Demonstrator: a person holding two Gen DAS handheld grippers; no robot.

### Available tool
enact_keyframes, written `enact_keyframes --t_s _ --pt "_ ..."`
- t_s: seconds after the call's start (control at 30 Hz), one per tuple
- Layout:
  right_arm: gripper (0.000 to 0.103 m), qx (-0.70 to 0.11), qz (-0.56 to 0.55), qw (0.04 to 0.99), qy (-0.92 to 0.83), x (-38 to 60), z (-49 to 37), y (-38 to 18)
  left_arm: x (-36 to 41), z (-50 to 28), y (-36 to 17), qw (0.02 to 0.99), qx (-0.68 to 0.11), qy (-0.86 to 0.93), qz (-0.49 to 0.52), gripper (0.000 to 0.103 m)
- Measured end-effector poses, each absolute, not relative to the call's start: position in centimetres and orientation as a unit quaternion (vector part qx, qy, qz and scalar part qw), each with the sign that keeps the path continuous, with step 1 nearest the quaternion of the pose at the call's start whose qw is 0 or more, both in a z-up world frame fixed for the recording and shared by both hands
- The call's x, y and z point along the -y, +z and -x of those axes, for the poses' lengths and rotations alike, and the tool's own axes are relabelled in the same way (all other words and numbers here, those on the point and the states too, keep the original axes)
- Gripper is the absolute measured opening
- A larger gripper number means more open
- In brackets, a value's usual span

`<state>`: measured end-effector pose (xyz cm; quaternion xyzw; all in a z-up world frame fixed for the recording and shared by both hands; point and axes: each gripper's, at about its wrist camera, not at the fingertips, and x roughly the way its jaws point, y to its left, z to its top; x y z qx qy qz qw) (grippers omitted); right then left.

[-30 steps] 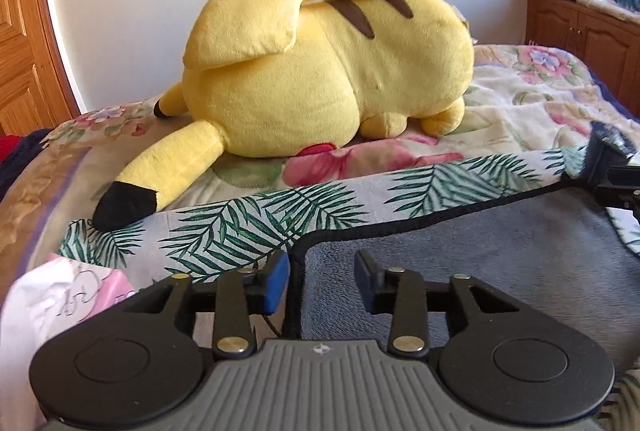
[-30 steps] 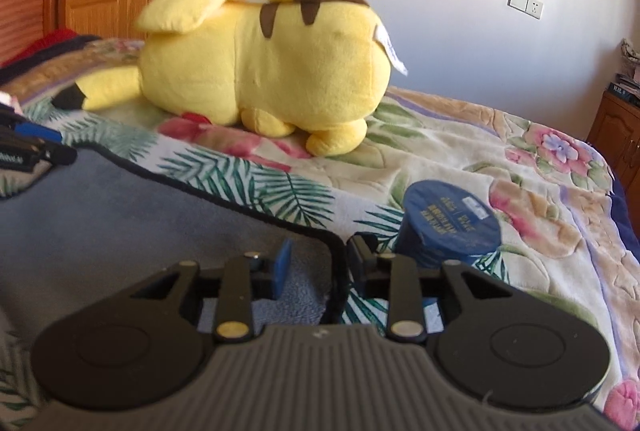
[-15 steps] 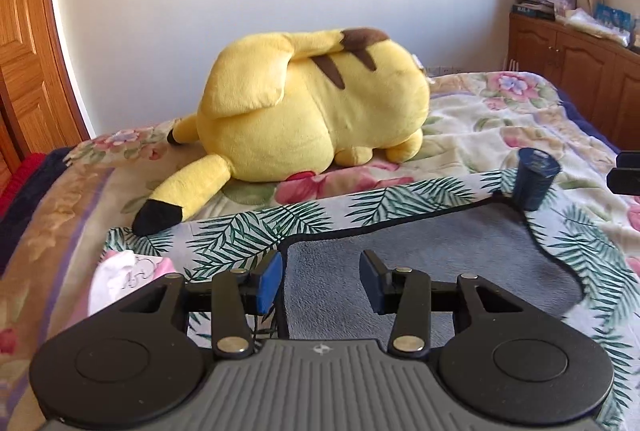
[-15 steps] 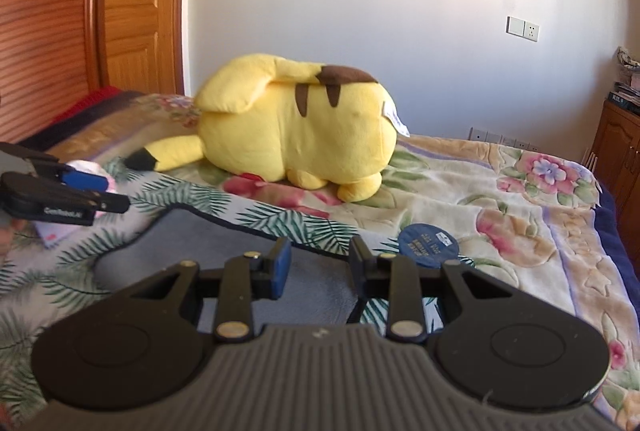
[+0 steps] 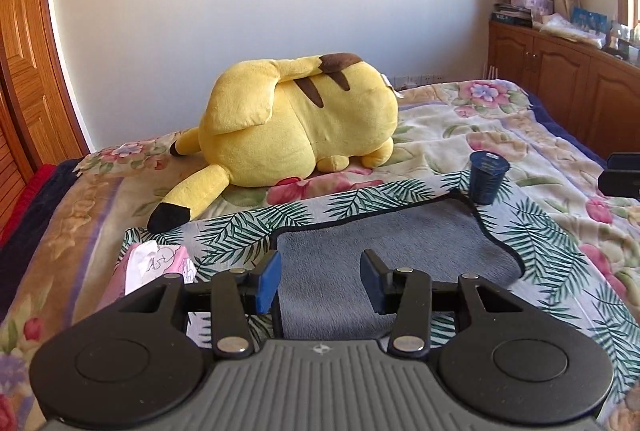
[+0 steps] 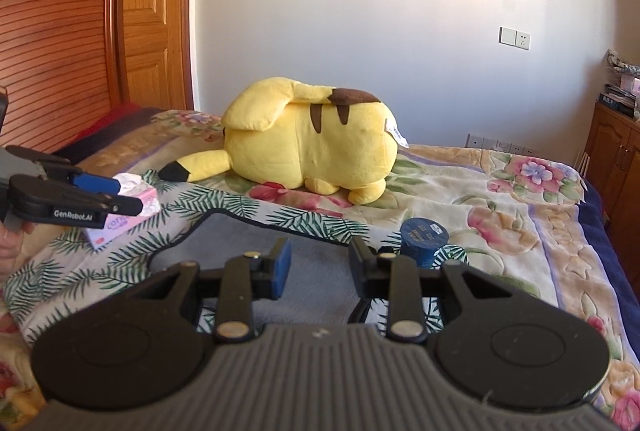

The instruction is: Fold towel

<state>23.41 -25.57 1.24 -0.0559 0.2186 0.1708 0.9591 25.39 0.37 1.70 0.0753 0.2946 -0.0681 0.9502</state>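
Note:
The grey towel with a dark edge lies flat on a palm-leaf cloth on the bed; it also shows in the right wrist view. My left gripper is open and empty, held above the towel's near left part. My right gripper is open and empty above the towel's near right part. The left gripper shows from the side in the right wrist view, and the right gripper's tip shows at the right edge of the left wrist view.
A big yellow plush toy lies behind the towel. A dark blue cup stands at the towel's far right corner. A pink tissue pack lies to its left. Wooden doors stand left, a cabinet right.
Both grippers have pulled back and risen from the towel's far corners. The towel, cup and plush now look farther away. Both jaws stay open.

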Motion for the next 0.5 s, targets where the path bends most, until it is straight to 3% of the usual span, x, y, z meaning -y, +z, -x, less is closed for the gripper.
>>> enact_keyframes --t_s 0.5 --pt "0.033 -0.21 0.034 0.964 0.161 25.6 -17.5 3.1 0.1 -18.0 3.4 0.952 -0.285 -0.081 -0.077 0.03"
